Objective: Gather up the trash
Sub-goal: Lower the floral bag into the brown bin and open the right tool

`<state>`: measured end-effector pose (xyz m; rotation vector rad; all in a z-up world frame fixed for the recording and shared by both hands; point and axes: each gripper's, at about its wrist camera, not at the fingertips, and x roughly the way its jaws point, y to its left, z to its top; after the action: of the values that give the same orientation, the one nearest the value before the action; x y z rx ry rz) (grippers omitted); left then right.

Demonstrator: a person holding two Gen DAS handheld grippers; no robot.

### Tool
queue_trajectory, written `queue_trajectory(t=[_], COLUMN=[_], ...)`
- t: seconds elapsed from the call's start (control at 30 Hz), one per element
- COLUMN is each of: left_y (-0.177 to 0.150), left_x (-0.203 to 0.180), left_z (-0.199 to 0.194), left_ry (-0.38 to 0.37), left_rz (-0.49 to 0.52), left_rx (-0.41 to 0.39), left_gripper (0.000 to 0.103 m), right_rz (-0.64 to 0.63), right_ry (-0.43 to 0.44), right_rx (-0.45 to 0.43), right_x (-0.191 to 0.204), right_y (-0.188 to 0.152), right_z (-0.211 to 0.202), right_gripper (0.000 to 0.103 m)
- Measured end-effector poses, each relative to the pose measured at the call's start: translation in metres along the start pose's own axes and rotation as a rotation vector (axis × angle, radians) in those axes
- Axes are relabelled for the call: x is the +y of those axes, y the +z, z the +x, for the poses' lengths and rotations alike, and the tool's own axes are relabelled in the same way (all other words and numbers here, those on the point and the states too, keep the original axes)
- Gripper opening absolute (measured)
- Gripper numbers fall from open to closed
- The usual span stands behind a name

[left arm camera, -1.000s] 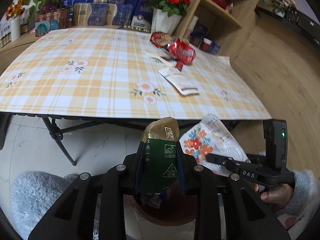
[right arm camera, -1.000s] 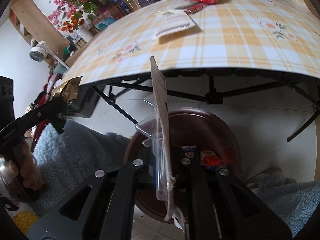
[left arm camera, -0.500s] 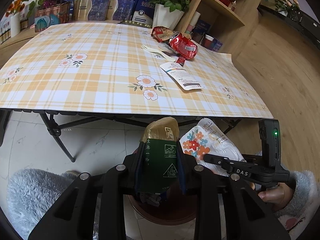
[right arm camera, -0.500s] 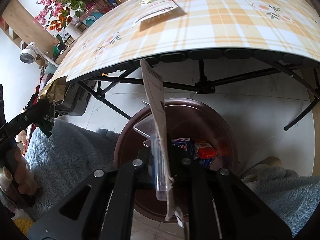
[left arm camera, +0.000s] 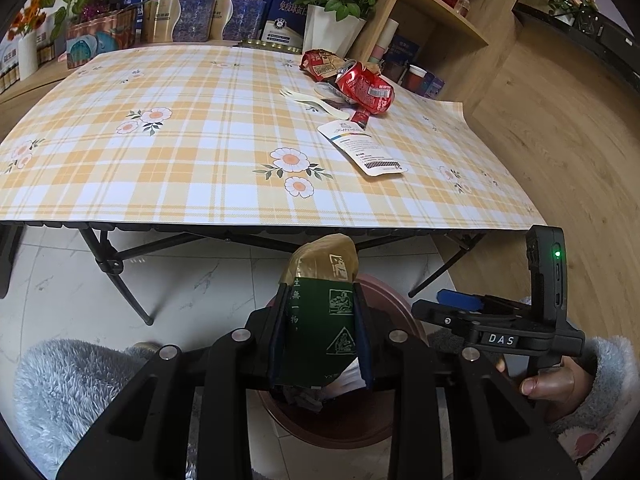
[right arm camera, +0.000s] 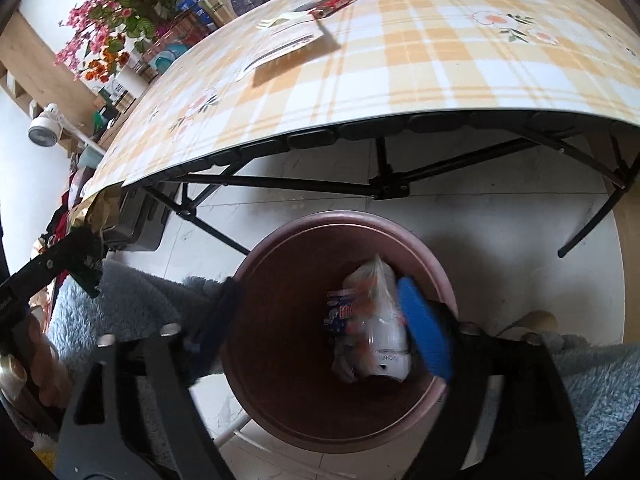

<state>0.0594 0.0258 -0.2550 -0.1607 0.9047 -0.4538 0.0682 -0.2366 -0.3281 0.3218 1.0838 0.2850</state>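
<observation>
My left gripper (left arm camera: 320,336) is shut on a green and gold wrapper (left arm camera: 320,320) and holds it above the brown trash bin (left arm camera: 388,292). My right gripper (right arm camera: 320,320) is open and empty right over the bin (right arm camera: 440,264). A white floral packet (right arm camera: 380,332) lies inside the bin on other trash. On the checked table (left arm camera: 200,152) lie a crushed red can (left arm camera: 366,87), a red wrapper (left arm camera: 318,65), a white leaflet (left arm camera: 362,148) and plastic forks (left arm camera: 316,100).
The folding table's black legs (right arm camera: 384,188) stand just behind the bin. Flower vases, boxes and a wooden shelf (left arm camera: 436,20) line the far side. Grey fluffy slippers (left arm camera: 72,384) are on the white tile floor by the bin.
My right gripper opened and the white floral packet dropped into the bin. The left gripper kept its hold on the green wrapper and stayed above the bin.
</observation>
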Motion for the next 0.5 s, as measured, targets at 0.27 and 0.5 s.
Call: queue_trajectory(t=[0.27, 0.5], left_y=[-0.001, 0.000], left_x=[-0.001, -0.010], left_z=[0.003, 0.014], left_ry=[-0.005, -0.031], left_rz=[0.006, 0.040], left_rx=[0.013, 0.072], left_gripper=[0.029, 0.029], right_rz=[0.048, 0.063], right_ry=[-0.011, -0.049], right_rx=[-0.089, -0.211], right_x=[-0.009, -0.011], right_y=[0.004, 0.007], right_z=[-0.022, -0.053], right_gripper=[0.097, 0.097])
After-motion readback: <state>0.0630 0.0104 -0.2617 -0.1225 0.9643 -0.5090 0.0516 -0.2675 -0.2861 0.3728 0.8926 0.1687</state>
